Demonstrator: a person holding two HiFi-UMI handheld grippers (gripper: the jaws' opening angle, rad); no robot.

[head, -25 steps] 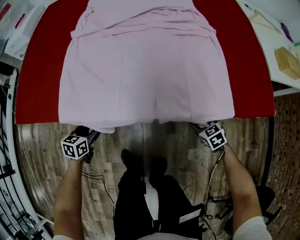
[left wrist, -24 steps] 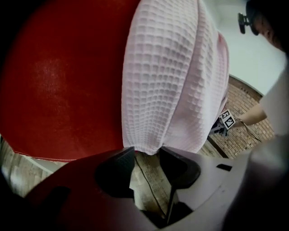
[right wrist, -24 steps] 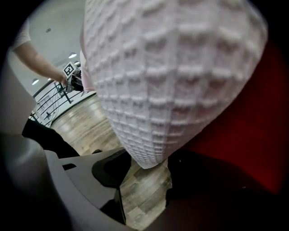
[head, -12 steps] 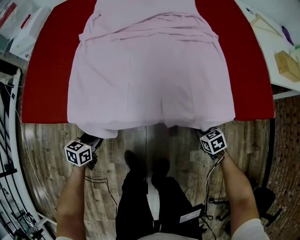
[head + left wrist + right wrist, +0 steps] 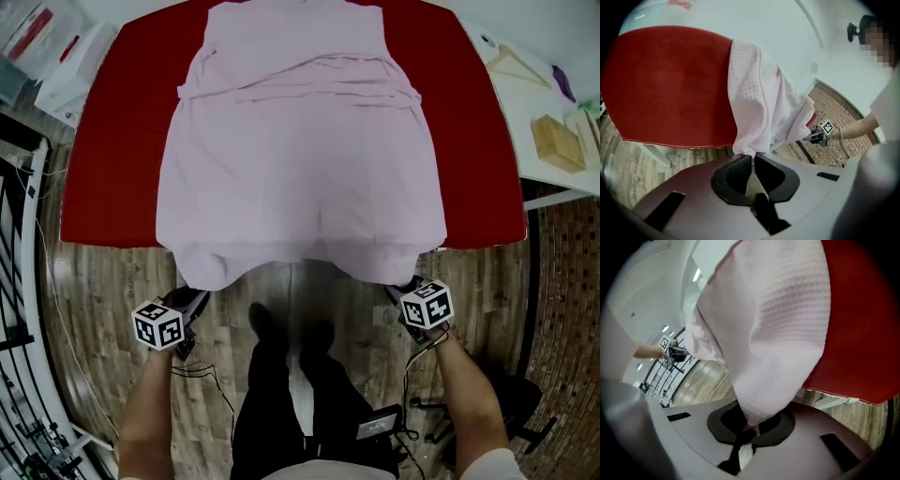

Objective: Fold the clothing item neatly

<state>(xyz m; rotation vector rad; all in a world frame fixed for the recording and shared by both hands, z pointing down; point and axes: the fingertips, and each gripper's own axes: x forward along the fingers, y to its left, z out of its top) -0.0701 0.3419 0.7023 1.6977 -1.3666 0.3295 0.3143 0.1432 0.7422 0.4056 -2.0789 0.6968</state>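
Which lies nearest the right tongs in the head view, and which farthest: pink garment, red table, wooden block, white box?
1. pink garment, hem corner clamped in the right tongs.
2. red table, just ahead of them.
3. wooden block, far right.
4. white box, far upper left.

Pink garment (image 5: pixel 300 159) on a red counter (image 5: pixel 108 159).
Off the counter's near edge, left gripper (image 5: pixel 192 298) and right gripper (image 5: pixel 405 292) jaws have just closed on its hem corners.

We note the head view looking steeply down, gripper views close along their jaws; all share the garment (image 5: pixel 300 169).
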